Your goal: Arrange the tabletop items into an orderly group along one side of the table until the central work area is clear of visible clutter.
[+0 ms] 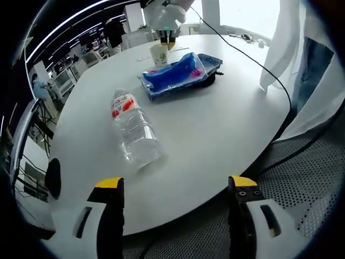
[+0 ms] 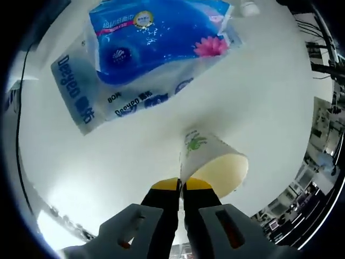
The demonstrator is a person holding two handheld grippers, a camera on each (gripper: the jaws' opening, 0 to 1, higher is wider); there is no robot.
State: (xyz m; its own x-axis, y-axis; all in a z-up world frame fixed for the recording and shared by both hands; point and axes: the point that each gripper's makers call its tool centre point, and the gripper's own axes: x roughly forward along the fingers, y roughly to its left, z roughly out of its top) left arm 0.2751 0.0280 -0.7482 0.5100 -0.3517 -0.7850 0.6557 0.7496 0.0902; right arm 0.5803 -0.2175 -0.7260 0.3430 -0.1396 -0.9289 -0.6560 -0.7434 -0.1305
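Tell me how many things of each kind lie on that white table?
Water bottle: 1
Blue tissue pack: 1
Paper cup, pinched by the right hand-held gripper: 1
Small white bits near the far edge, too small to name: not counted
Total: 3

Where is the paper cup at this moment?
In the right gripper view, the paper cup is pinched by its rim in the right tongs, above the white table, beside the blue tissue pack.

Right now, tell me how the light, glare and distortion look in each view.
Left gripper view: fisheye bends the white table edge into a curve; bright windows wash out the far side; the water bottle is sharp and casts a soft shadow. Right gripper view: a glare patch sits on the table low left; the blue tissue pack looks stretched; the paper cup is in focus.
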